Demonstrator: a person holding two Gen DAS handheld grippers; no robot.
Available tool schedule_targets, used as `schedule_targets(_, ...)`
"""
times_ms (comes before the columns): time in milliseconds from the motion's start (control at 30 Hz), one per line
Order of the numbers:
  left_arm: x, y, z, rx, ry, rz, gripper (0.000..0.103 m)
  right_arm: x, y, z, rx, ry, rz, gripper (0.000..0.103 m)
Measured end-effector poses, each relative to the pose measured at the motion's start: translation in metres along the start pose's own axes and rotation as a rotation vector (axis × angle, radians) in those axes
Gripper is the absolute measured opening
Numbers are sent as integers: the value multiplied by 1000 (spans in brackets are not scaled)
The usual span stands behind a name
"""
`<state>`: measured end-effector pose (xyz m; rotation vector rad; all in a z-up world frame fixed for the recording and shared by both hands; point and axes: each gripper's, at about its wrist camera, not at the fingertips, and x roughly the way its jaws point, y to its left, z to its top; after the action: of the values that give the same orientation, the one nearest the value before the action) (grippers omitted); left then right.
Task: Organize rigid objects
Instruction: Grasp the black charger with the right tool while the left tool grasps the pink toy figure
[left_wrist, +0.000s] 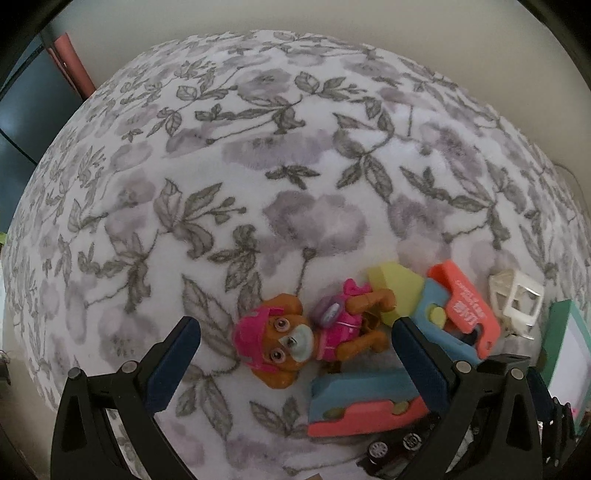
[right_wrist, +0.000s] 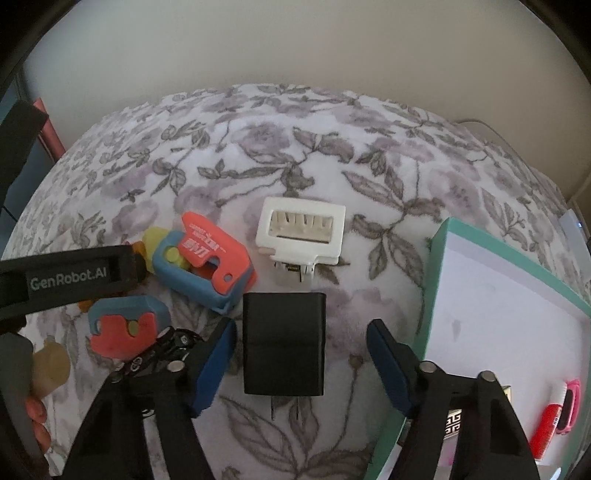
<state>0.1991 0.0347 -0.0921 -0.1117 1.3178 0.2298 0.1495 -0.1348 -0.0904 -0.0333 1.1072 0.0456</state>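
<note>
Fuzzy floral blanket (left_wrist: 258, 166) under everything, right gripper (right_wrist: 301, 345) spread wide around a boxy matte-black charger (right_wrist: 283, 343) without touching, left gripper (left_wrist: 295, 341) also gaping around a glossy plastic pup figure (left_wrist: 295, 341) lying between its fingers.

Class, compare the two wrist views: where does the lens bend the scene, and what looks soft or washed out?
Left wrist view: fisheye bulges the floral blanket into a dome, dark corners; the dog figure is fairly sharp. Right wrist view: same bulge; the white interior of the teal box is washed out, the black charger shows little surface detail.
</note>
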Motion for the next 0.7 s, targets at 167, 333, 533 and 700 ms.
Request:
schedule_targets(167,7,1,4,9,-1,9,103,3,0,0,1,0,1,61)
schedule_targets(333,8,2,5,6,7,1,103,2,-1,-1,3,-4,-5,48)
schedule_targets(533,9,-1,6,9,9,-39,84,0,-6,-3,25,-1,8,44)
schedule_targets(700,8,-13,4,37,-1,-17,81,-2,-8,-6,33,4,15,44)
